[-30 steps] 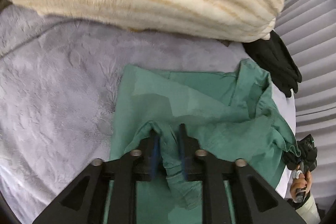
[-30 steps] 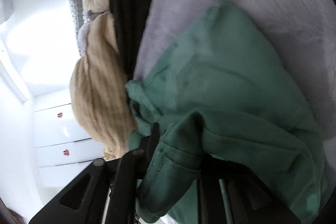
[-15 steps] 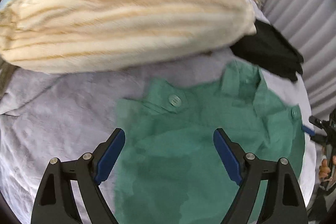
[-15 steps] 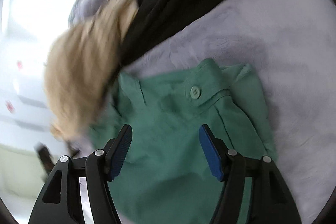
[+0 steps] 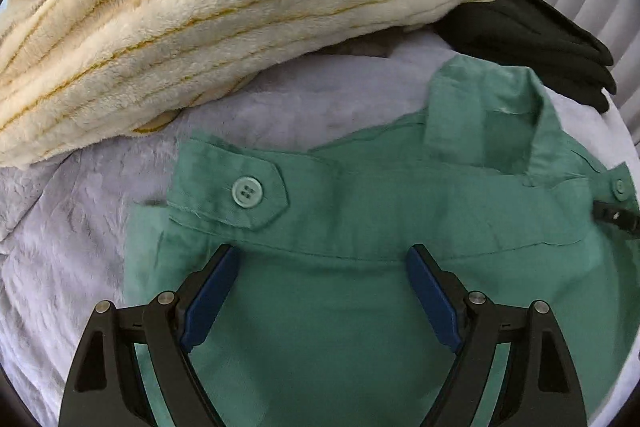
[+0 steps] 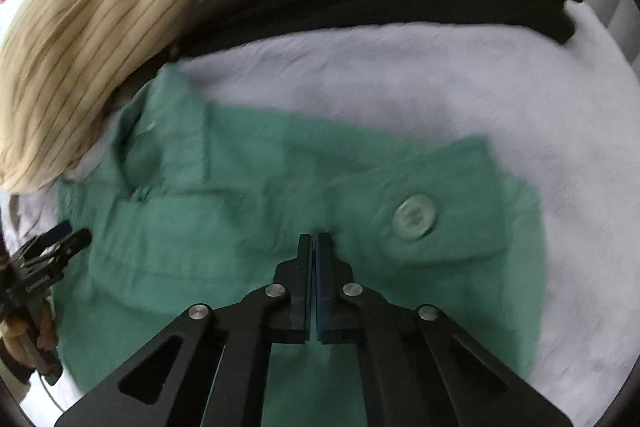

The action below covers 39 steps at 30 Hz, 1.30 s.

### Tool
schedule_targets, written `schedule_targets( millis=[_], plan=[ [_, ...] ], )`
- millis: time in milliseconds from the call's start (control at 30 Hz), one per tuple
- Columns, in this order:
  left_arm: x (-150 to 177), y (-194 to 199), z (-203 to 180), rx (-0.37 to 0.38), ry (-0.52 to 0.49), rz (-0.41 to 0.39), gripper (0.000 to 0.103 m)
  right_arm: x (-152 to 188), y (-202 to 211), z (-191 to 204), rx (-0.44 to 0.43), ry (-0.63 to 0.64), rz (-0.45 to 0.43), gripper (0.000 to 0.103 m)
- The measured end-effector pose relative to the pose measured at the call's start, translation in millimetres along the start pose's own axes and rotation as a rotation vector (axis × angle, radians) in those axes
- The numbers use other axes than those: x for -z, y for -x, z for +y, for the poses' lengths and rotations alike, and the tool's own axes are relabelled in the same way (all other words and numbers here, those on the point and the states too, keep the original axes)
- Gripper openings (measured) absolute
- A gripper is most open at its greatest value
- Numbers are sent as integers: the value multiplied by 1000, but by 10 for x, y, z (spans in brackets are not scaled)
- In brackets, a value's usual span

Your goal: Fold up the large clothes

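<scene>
Pale grey plush bedding [image 5: 72, 247] fills the background, with a cream striped fleece blanket [image 5: 200, 7] and a folded black garment [image 5: 540, 39] heaped along its far side. On the bedding lies the green button-tabbed shirt [image 5: 360, 307], spread fairly flat with collar [image 5: 488, 111] toward the blanket and both sides apparently turned in. The left gripper [image 5: 322, 259] hangs over the shoulder seam, jaws spread wide and empty. The right gripper [image 6: 315, 239] has its jaws pressed together at the cloth beside a button tab [image 6: 414, 217]; whether it pinches fabric I cannot tell. Folding seems partly done; the lengthwise folds probably remain.
</scene>
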<state>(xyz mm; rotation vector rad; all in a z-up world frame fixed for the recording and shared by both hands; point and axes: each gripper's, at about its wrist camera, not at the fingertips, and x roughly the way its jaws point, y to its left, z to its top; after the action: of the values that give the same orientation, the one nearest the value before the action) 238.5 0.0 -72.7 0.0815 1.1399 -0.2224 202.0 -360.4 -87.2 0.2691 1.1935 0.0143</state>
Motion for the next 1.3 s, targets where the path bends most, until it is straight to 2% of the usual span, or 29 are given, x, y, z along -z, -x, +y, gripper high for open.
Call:
schedule_targets(
  millis=[67,133,200,267,333,500,600,667,767,867,1000,1133,1167,1233,1300],
  plan=[
    [-11,13,13,-41,-12,-40,86,-46,15,-70,42,-8,-21,0],
    [-36,41,83,-94,1,-61,86,-72,27,-177,2,-52,-8,0],
    [-76,105,232,-110,59,-54,86,-40,164,-261,-27,-100,-25,0],
    [-79,235,377,-123,83,-66,86,25,337,-312,-49,-120,-50,5],
    [-47,355,502,-122,85,-70,86,157,552,-371,-72,-143,-72,5],
    [269,606,701,-114,76,-34,86,587,754,-392,-67,-152,-37,5],
    [511,554,761,-157,70,11,86,765,689,-548,5,-171,-6,5],
    [676,505,880,-194,110,51,86,866,658,-784,13,-234,-12,5],
    [848,443,1131,-182,193,78,87,980,686,-1111,10,-311,-36,4],
    [914,516,1272,-169,224,79,87,1057,740,-1306,-34,-389,-26,4],
    [972,712,1336,-190,206,77,87,1139,923,-1294,-19,-416,-31,5],
    [1102,934,1409,-122,217,100,87,1324,1067,-1128,-63,-435,-15,5],
    [1140,984,1428,-80,228,110,87,1367,1090,-1098,-79,-440,-8,7],
    [1193,1031,1428,-25,237,125,87,1497,1139,-952,-129,-453,5,25],
    [1274,1078,1439,35,250,144,87,1563,1151,-801,-160,-454,7,62]
  ],
)
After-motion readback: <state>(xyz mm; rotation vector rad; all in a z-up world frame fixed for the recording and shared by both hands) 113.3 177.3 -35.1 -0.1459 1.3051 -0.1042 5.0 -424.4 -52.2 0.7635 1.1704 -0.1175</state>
